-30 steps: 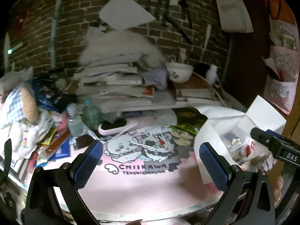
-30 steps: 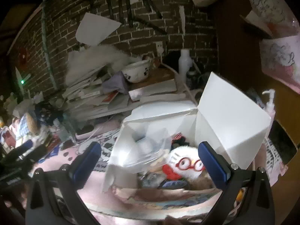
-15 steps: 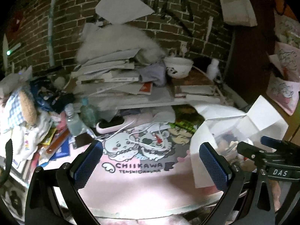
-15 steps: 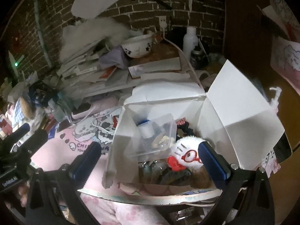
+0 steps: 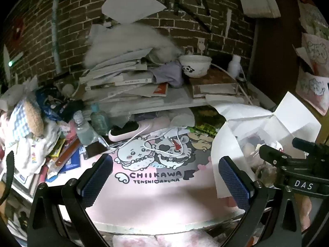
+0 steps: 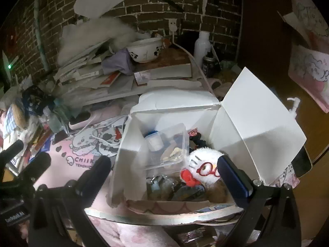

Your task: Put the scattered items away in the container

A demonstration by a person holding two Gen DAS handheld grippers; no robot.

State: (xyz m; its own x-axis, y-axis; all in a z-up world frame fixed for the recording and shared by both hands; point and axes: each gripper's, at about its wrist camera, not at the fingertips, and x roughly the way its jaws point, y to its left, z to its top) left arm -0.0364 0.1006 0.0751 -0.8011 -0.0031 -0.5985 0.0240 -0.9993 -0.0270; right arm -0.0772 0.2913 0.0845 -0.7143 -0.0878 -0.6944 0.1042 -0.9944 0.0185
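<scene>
Over the counter's near rim, both tools hang spread and empty.

At 6 o'clock the left tool (image 5: 164,179) faces bare, smooth pink mat (image 5: 156,197) on the counter (image 5: 164,225), open room up to a looping white cable (image 5: 164,142) at 12. The right tool (image 6: 164,177) straddles the white cardboard box (image 6: 255,123), flaps raised, holding a fluffy white plush (image 6: 203,160) and clear plastic tub (image 6: 170,144). Farther back, stacked books (image 5: 123,78) and a ceramic bowl (image 5: 195,65) meet brick.
</scene>
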